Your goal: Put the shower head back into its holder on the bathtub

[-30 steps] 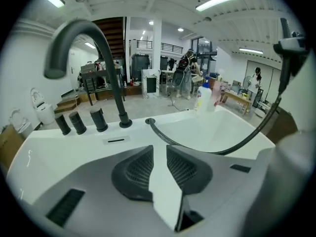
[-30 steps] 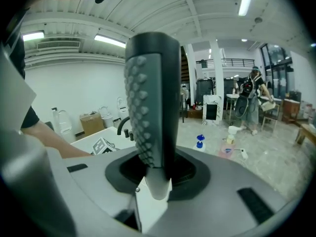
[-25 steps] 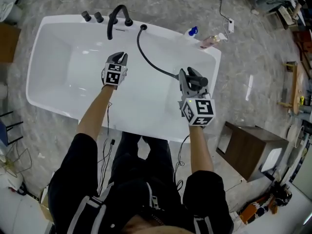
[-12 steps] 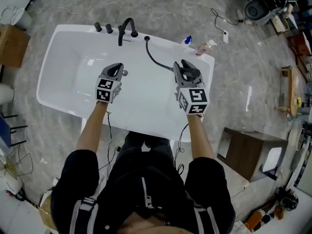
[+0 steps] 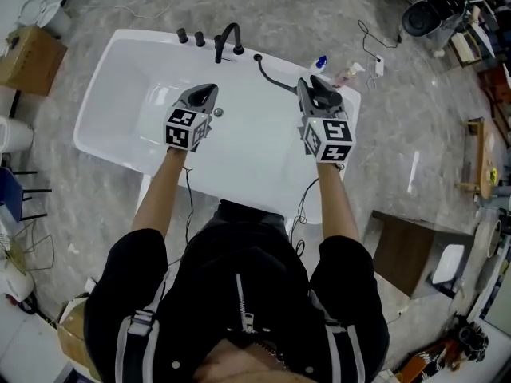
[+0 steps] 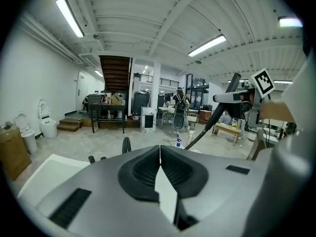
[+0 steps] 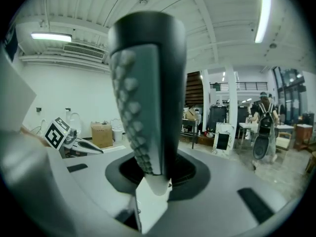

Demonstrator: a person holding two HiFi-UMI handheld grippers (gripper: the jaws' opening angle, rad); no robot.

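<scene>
**Now both tools hang higher over the tub, shower head in the right one**

Nearest me, the person's two arms stretch out over the one white bathtub (image 5: 247, 166). Both have come up since a second ago. The left tool (image 5: 206, 92) is clenched on nothing, and its own view shows the jaws meeting tip to tip. The right tool (image 5: 311, 94) grasps the single shower head (image 5: 327, 98) above the tub's right end, away from the far rim.

One black hose (image 5: 274, 80) runs from the head to that rim. A second ago a long curve of it showed, and now only a short stretch does.

Along the rim stand one spout (image 5: 227, 40) and two knobs (image 5: 182, 35). Two bottles (image 5: 319, 61) sit at the far right corner.

Only the right gripper view shows the head's nubbed spray face (image 7: 129, 107). Only the left gripper view shows the staircase (image 6: 114, 73) beyond.
</scene>
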